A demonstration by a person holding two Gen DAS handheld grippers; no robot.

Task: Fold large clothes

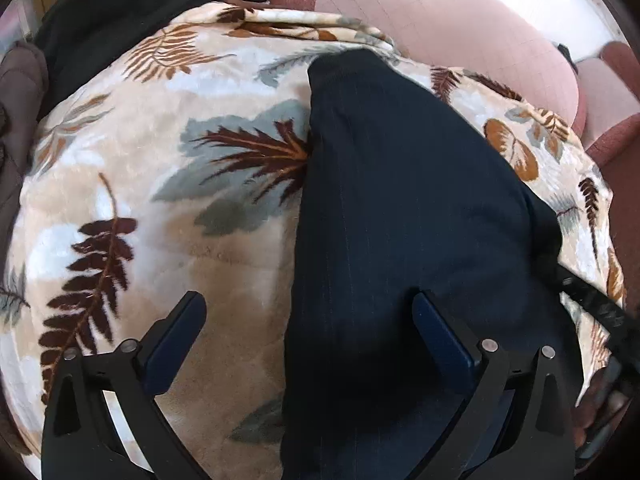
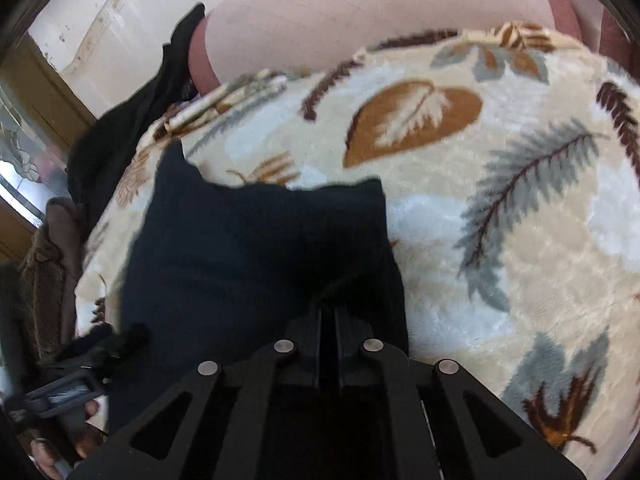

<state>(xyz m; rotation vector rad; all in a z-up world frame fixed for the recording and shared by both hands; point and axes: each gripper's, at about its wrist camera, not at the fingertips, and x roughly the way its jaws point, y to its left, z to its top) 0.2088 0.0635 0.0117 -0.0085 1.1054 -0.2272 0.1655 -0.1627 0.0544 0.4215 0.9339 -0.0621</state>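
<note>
Garment: a dark navy garment [image 1: 400, 208] with thin stripes lies as a long, narrow strip on the leaf-patterned blanket [image 1: 160, 208]. It looks like trousers, but I cannot say for sure.
Place: the blanket covers a soft surface, probably a bed; behind it stands a pink cushion [image 1: 460, 28], and a black cloth [image 1: 132, 12] lies at the far left side.
Progress: I judge that the garment is already folded once along its length, because the strip is narrow and its edges are quite even. The cross fold, end to end, seems not yet done.
What is left: to bring one end over the other, and then to smooth the piece.
Left gripper [image 1: 308, 320]: its jaws stand wide apart and hold nothing. One finger is over the bare blanket, the other over the dark cloth, so the near left edge of the garment lies between them.
Right gripper [image 2: 329, 312]: its jaws are pressed together with the navy cloth pinched between them at the near end of the garment.
Pose: both tools point forward along the garment and are low over it. The left one looks ready to take the edge.
Risk: the cloth may slip or wrinkle if only one side is lifted.
</note>
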